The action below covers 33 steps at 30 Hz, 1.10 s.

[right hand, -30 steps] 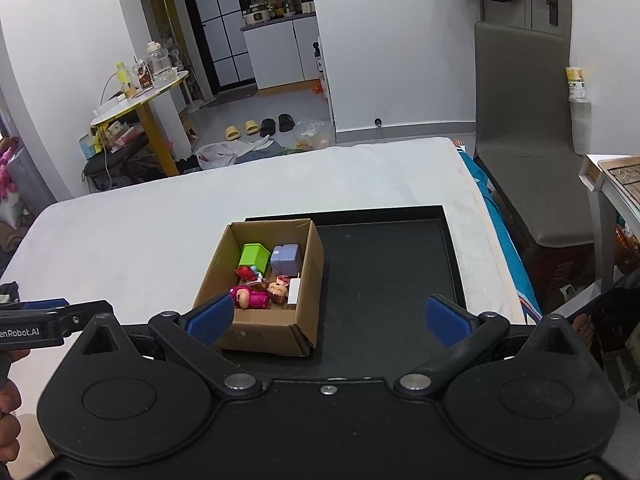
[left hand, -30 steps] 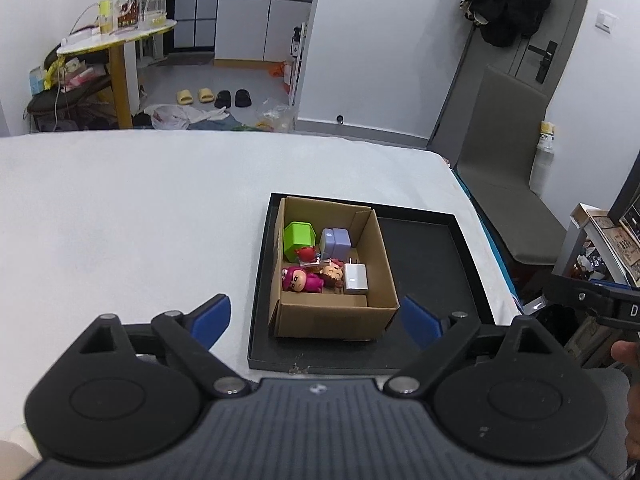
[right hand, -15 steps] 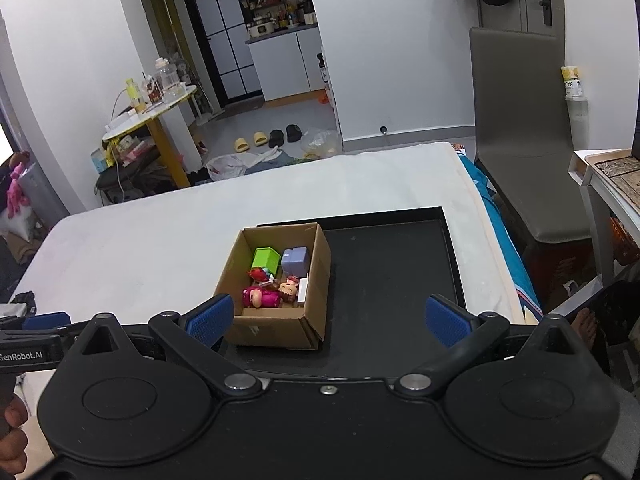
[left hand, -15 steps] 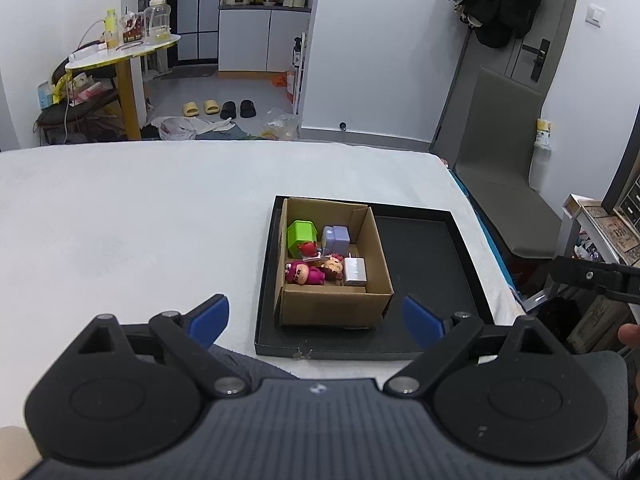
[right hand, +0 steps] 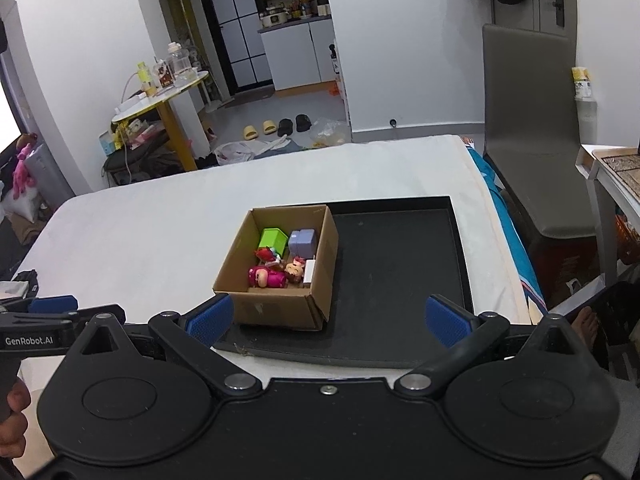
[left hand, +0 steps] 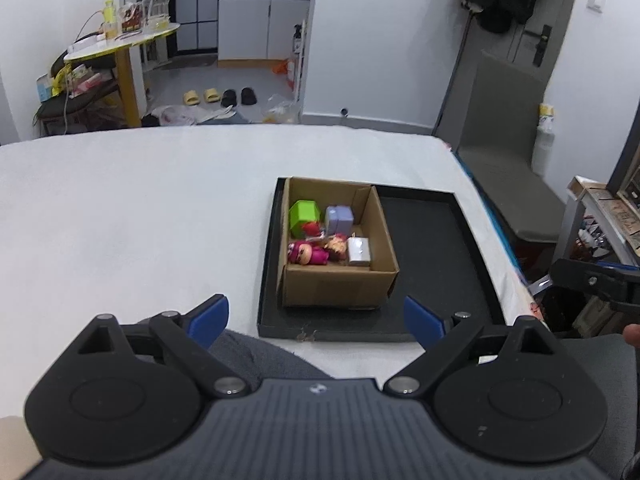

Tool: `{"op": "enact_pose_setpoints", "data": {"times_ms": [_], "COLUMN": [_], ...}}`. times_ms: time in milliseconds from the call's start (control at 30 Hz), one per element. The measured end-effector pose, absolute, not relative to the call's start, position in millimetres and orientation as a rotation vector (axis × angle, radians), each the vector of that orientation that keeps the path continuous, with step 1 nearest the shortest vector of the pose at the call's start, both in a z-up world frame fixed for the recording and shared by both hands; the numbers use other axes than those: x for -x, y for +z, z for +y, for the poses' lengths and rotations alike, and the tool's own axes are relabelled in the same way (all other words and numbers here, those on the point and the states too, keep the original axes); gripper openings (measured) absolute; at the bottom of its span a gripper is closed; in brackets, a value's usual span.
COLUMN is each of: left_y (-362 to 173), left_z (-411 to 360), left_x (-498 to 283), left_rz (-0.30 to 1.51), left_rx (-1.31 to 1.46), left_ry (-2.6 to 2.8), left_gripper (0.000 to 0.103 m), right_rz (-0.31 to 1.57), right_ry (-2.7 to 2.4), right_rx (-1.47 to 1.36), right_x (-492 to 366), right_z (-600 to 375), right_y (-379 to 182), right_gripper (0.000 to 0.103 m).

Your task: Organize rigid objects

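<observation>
A brown cardboard box point(left hand: 340, 284) stands in the left part of a black tray point(left hand: 436, 248) on the white table. Inside lie a green cube point(left hand: 303, 216), a lilac block point(left hand: 339, 219), a pink figure point(left hand: 308, 254), a small doll head point(left hand: 337, 245) and a white block point(left hand: 359, 251). The box point(right hand: 280, 304) and tray point(right hand: 400, 264) also show in the right wrist view. My left gripper point(left hand: 316, 322) is open and empty, held back near the table's front edge. My right gripper point(right hand: 328, 318) is open and empty, also held back from the box.
The white table point(left hand: 140, 208) stretches left of the tray. A grey chair point(right hand: 528, 128) stands right of the table. A yellow-legged side table point(left hand: 120, 44) with bottles stands far left. Slippers and bags lie on the floor beyond. A grey-clad leg point(left hand: 256, 356) lies under the left gripper.
Both grippers have drawn back and up from the box, so it looks smaller and farther. The objects in the box have not moved. Both grippers stay open.
</observation>
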<state>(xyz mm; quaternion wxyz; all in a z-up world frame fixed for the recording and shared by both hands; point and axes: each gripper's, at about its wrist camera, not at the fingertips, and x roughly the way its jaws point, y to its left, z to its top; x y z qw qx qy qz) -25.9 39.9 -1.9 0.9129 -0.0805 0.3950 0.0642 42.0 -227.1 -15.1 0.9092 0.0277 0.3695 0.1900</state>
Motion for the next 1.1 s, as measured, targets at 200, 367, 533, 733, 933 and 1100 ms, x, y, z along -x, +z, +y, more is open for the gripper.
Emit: {"op": "enact_pose_setpoints", "data": {"times_ms": [200, 367, 533, 733, 933, 1100], "left_y": [-5.7, -2.9, -0.5, 0.8, 0.7, 1.4], "left_z": [38.5, 36.1, 34.3, 32.9, 31.9, 32.1], "left_x": [24.8, 25.5, 25.8, 26.6, 26.9, 27.4], "left_rz": [0.827, 0.825, 0.821, 0.815, 0.814, 0.813], "left_rx": [0.158, 0.148, 0.138, 0.134, 0.131, 0.128], "left_ry": [0.128, 0.124, 0.12, 0.119, 0.121, 0.123], "left_gripper": [0.093, 0.093, 0.093, 0.093, 0.093, 0.094], "right_rz": [0.762, 0.763, 0.761, 0.76, 0.759, 0.76], "right_ry": [0.396, 0.393, 0.395, 0.395, 0.395, 0.395], "right_rx": [-0.054, -0.059, -0.059, -0.06, -0.061, -0.061], "right_x": [-40.7, -40.7, -40.9, -40.7, -40.5, -40.8], "right_z": [-227.7, -229.5, -230.2, -230.6, -230.6, -231.0], "right_y": [-15.9, -16.1, -16.5, -16.3, -16.3, -16.5], "right_gripper": [0.103, 0.103, 0.103, 0.103, 0.103, 0.103]}}
